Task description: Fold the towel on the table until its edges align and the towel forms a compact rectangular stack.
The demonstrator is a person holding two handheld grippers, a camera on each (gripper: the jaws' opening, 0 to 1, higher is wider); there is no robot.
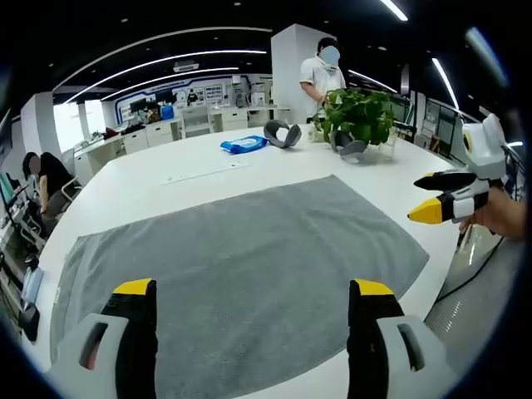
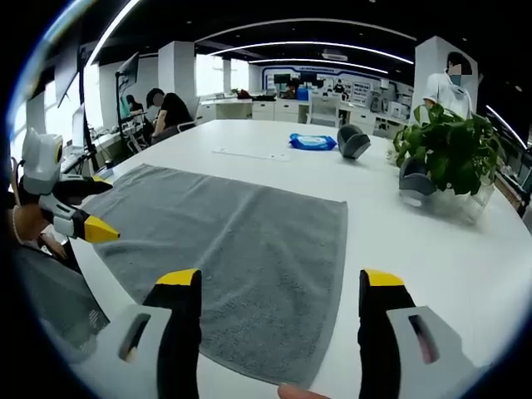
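A grey towel [image 1: 249,241] lies spread flat and unfolded on the white table [image 1: 166,170]. In the left gripper view my left gripper [image 1: 252,291] hovers open over the towel's near edge, nothing between its yellow-tipped jaws. My right gripper [image 1: 420,199] comes in from the right beyond the towel's right corner, jaws apart. In the right gripper view the towel [image 2: 241,241] stretches away to the left. My right gripper [image 2: 281,278] stands open above its near corner. The left gripper [image 2: 104,209] shows at the far left, beside the towel's opposite edge, held by a hand.
A potted plant [image 1: 359,115] stands at the table's far end, with a blue packet [image 1: 243,145] and two grey curved objects [image 1: 283,133] nearby. A person [image 1: 322,75] stands behind the plant. Others sit at desks [image 2: 170,112]. A cable [image 1: 470,270] hangs off the table edge.
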